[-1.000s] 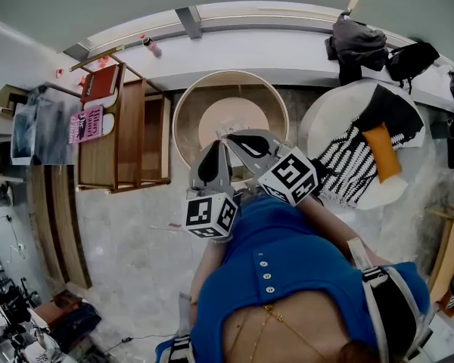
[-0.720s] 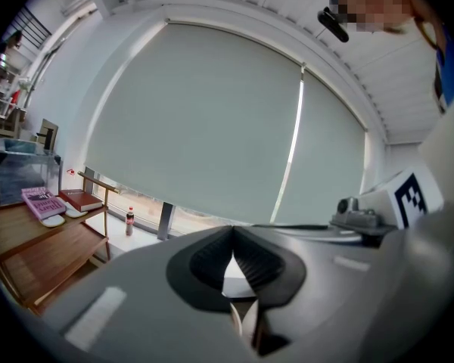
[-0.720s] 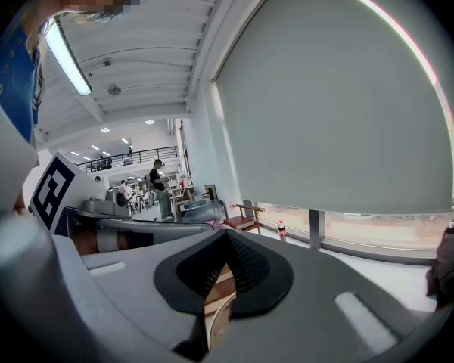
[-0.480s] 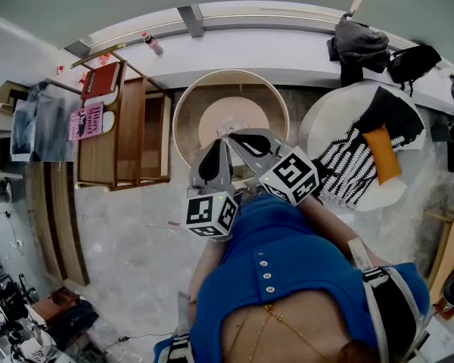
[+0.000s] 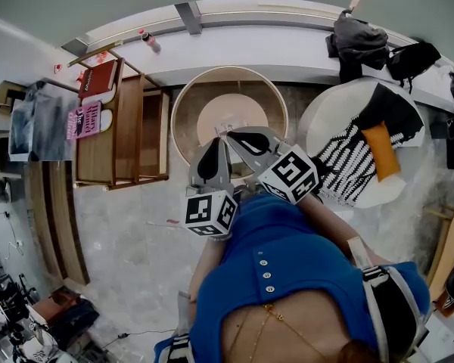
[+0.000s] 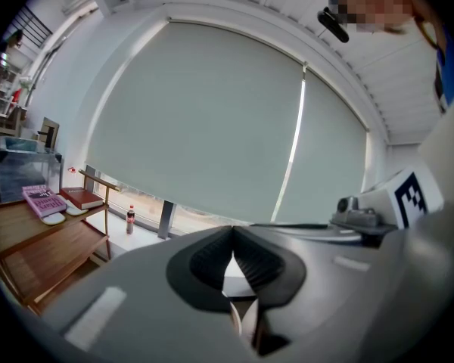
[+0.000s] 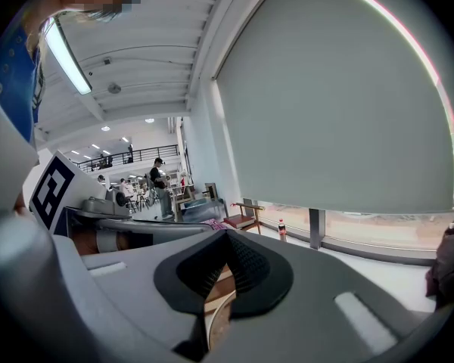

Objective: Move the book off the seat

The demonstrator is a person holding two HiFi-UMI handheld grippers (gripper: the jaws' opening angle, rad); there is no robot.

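A pink book (image 5: 85,120) and a red book (image 5: 98,79) lie at the far end of a wooden slatted seat (image 5: 129,131) at the left. In the left gripper view the pink book (image 6: 44,200) and the red book (image 6: 82,197) show far off at the left. Both grippers are held close to the person's chest, over a round wooden tub chair (image 5: 229,112), well away from the books. The left gripper (image 5: 218,144) (image 6: 233,252) is shut with nothing in it. Beside it, the right gripper (image 5: 234,136) (image 7: 225,237) is shut and empty too.
A cola bottle (image 5: 149,44) (image 6: 130,219) stands on the window ledge behind the seat. A white round chair (image 5: 321,119) with a striped cloth and an orange cushion (image 5: 381,151) is at the right. Dark bags (image 5: 356,40) lie on the ledge. Several people stand far off in the right gripper view.
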